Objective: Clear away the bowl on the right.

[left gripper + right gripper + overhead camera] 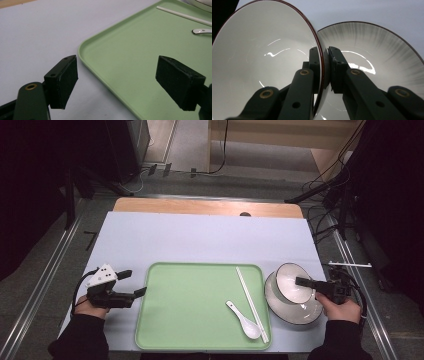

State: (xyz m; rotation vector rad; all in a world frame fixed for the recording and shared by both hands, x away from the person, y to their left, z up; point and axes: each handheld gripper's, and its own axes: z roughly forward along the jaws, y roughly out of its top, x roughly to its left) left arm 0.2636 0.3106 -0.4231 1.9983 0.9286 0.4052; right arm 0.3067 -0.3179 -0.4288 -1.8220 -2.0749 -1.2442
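The right hand (336, 309) comes in from the bottom right of the high view in a dark sleeve and holds the right gripper (325, 62) roughly level, aimed to the left across the bench. Its jaws are pinched on the wall of the white ceramic bowl with a dark rim (292, 282), one jaw inside and one outside. The bowl is tipped on its side against the shallow grey-white plate with a dark edge (285, 312), which lies on the bench just right of the tray; whether the bowl's foot touches the plate cannot be made out.

The left hand (90, 308) rests at the bench's near left corner, holding the left gripper (134, 283) level and pointed at the tray's left edge, jaws spread wide with nothing between them; one jaw reaches over that edge.

In the right gripper view the bowl's near edge is cut off at the bottom and its outer wall is hidden behind the jaws.

The pale green rectangular plastic tray (190, 320) sits at the near middle, carrying a white ceramic soup spoon (243, 320) and a pair of white chopsticks (251, 303) beside it. The bench (200, 240) has a light lavender cover with a wooden strip at its far edge. Around it lie grey floor, metal rails, cables and dark stands.
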